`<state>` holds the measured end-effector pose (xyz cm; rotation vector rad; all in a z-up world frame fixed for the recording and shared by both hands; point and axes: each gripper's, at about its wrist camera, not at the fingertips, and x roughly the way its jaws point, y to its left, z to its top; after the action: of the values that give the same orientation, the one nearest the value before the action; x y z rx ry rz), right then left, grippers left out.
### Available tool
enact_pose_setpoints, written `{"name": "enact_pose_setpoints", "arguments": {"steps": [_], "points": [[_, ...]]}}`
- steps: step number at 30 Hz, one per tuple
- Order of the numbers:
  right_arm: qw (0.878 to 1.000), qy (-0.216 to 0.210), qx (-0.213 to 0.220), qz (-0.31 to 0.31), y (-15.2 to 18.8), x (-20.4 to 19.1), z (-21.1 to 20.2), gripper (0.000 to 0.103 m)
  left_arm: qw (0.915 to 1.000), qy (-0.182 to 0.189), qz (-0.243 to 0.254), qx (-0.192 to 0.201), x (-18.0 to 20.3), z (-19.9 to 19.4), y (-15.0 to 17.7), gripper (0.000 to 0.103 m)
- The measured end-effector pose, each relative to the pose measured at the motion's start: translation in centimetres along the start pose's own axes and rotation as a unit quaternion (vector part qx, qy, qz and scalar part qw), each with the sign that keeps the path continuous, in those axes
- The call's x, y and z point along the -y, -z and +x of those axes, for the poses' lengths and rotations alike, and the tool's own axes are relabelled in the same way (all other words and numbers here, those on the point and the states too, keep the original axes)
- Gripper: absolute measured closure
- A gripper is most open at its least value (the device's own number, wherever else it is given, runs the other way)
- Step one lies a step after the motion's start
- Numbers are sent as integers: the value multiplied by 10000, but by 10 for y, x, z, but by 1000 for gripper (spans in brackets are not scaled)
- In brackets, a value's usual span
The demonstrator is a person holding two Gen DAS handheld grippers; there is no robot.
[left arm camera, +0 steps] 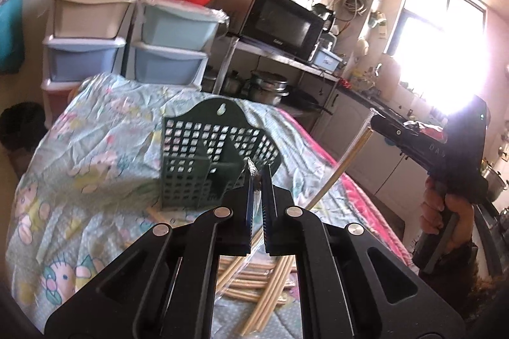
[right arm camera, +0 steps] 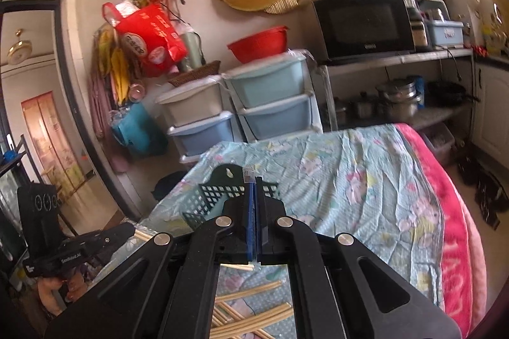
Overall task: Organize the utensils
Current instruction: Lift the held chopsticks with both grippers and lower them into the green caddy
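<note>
Floral bedspread [right arm camera: 366,180], green utensil basket [left arm camera: 203,161], loose chopsticks [right arm camera: 254,316], writing unreadable

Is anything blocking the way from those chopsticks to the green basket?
Nothing solid stands between them: the chopsticks lie on the cloth just before the green basket, whose top is open. A clear plastic wrap, pinched by the left gripper and right gripper, seems to hold some.
</note>
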<state>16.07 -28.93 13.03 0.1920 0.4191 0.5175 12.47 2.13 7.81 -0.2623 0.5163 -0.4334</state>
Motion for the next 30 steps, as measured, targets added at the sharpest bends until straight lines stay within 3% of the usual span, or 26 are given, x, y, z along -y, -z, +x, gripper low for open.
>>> {"name": "enact_pose_setpoints", "arguments": {"steps": [10, 22, 30], "points": [[9989, -291, 353, -105, -28, -24, -13, 102, 9990, 140, 167, 382, 12, -20, -36, 101], [9960, -441, 737, -236, -62, -49, -12, 102, 9956, -73, 295, 884, 12, -45, -81, 101], [9937, -505, 962, -262, -86, -54, 1, 102, 9943, -276, 320, 979, 1, -45, -103, 101]]}}
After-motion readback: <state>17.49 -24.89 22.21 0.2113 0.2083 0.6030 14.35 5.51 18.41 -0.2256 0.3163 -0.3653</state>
